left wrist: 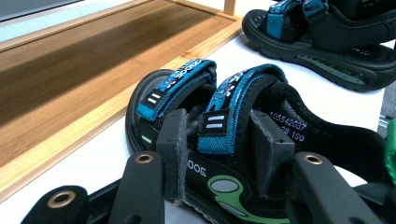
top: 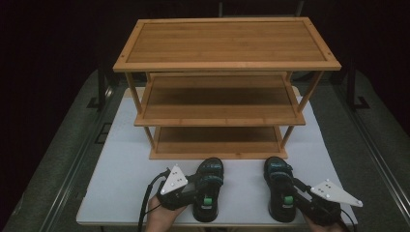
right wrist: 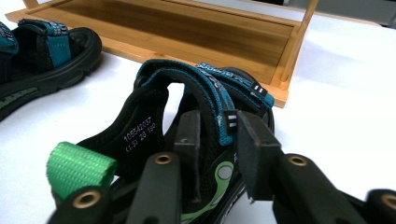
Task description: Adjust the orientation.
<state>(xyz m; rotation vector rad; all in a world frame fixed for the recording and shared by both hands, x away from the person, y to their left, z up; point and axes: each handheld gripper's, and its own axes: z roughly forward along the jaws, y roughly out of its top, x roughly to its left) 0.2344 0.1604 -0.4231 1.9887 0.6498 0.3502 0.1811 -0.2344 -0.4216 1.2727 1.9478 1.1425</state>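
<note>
Left sandal [top: 208, 187] and right sandal [top: 280, 188] are lying on the near part of the white table [top: 121, 169], just in front of the wooden rack [top: 227, 65]. The left gripper [top: 186, 189] is clamping the left sandal's side wall and rear strap; the right gripper [top: 302, 195] is clamping the right sandal likewise. Both heels are lying partly hidden behind the jaws, and both hands are being cut off by the near edge. All three rack shelves are standing empty.
</note>
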